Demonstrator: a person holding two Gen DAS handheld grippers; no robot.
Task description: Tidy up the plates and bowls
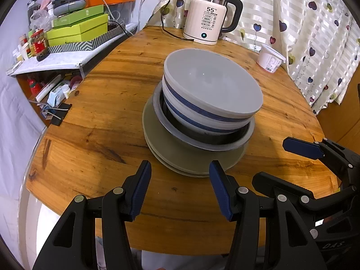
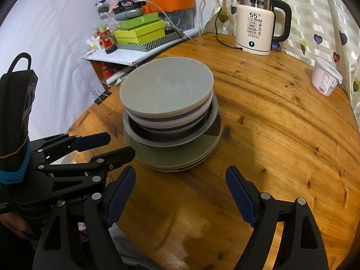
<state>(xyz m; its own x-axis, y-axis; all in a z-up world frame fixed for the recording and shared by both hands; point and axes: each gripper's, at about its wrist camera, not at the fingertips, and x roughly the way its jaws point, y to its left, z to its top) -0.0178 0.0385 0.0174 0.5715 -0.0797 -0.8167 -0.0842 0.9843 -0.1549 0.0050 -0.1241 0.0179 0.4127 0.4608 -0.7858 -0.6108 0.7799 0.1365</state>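
Round knotty wood table (image 1: 94,135); glossy bowls (image 1: 211,90) nested on plates (image 1: 180,157); both grippers' fingers (image 1: 139,191) wide, empty.

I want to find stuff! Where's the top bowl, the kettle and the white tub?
top bowl (image 1: 209,83), left wrist view, inner grey surface.
kettle (image 2: 255,31), right wrist view, cream front panel.
white tub (image 2: 325,78), right wrist view, labelled side.

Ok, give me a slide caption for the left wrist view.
Open left gripper faces stacked bowls on plates; kettle behind, on wooden table.
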